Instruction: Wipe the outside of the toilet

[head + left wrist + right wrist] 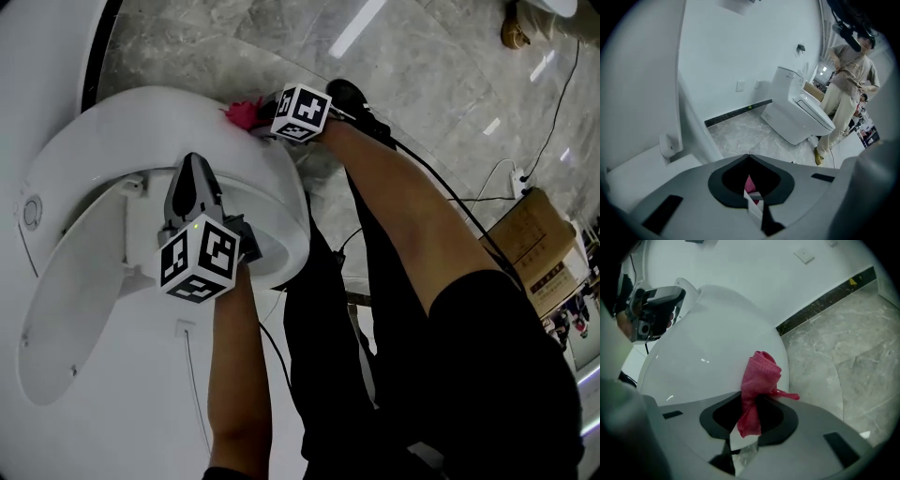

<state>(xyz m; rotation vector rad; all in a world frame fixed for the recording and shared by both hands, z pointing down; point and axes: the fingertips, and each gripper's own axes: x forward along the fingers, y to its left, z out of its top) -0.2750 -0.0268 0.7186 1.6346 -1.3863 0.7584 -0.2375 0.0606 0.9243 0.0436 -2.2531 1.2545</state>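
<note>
- Toilet [98,131], head view: it lies under both tongs, with its white rim directly below the left tongs [192,165] and its outer edge at the tip of the right tongs [266,119].
- A pink cloth [242,112] sticks out of the right tongs' tip against that outer edge. The two tongs are apart, the right tongs further out over the grey floor [422,66].
- A cardboard box [544,248] sits well away to the right of the right tongs.
- Left gripper view: the jaws are pressed together and meet at a seam. A small pink patch shows in the dark opening behind the seam; I cannot tell what it is.
- Far ahead of the left tongs a second toilet [801,117] stands by the wall. A person [848,79] stands just beyond it.
- Right gripper view: the jaws are clenched on the pink cloth. Its bunched end rises ahead of the jaws and lies against the toilet's smooth outer shell, and a thin tail trails to the right.
- The toilet fills the space ahead and to the left of the right tongs. A dark skirting strip [820,303] runs along the wall ahead and to the right.
</note>
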